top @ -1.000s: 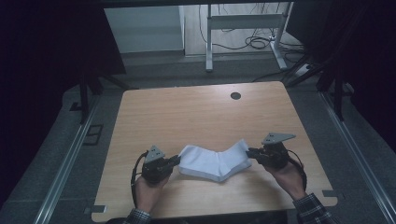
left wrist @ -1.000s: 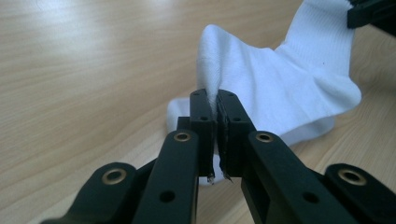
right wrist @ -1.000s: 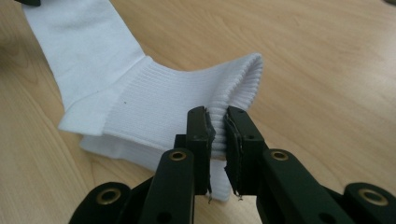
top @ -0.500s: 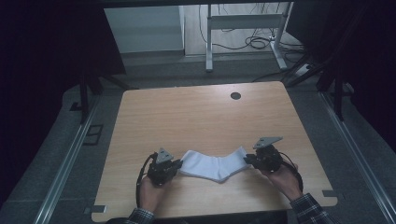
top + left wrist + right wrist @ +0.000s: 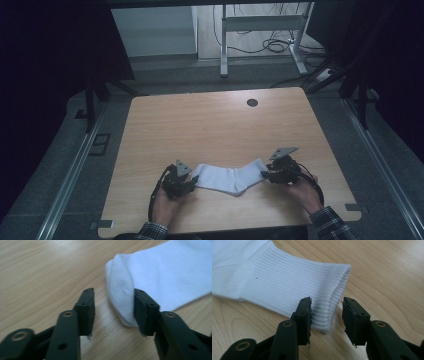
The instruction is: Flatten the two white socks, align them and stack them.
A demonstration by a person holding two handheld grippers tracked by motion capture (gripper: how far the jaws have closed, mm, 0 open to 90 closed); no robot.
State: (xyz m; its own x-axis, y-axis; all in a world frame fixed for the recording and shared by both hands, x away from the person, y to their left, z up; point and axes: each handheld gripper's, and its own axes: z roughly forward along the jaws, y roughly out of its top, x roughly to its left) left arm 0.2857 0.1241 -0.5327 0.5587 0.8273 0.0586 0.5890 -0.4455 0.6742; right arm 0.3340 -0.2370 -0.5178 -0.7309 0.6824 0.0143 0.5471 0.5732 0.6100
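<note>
Change: sock (image 5: 228,178) lowered from a lifted, sagging hold to lie flat on the desk (image 5: 210,125) — seen against the earlier high view pictures.
Left gripper (image 5: 181,183): jaws just opened to a middling gap; toe end of the sock between them, brushing the one pad in the left gripper view, not pinched.
Right gripper (image 5: 278,174): jaws also just opened, a middling gap; ribbed cuff (image 5: 329,302) lying between them, close against the one pad, free of the other.
Meaning for the work: sock released at both ends — laying-out step judged as done; next probably pulling both grippers back, or a new grip for folding.
Place of the sock: near the front edge of the desk, about in the middle between the left and right edges, stretched sideways with a bend at the heel.
Hands: left hand (image 5: 165,207) and right hand (image 5: 306,192) coming over the front edge.
Around: round cable hole (image 5: 252,102) near the far edge, well apart from the sock; metal frame (image 5: 260,40) and cables (image 5: 272,46) on the floor beyond the desk.
In the way: nothing between the grippers and the sock; only risk — cloth catching on a pad when drawing back.
</note>
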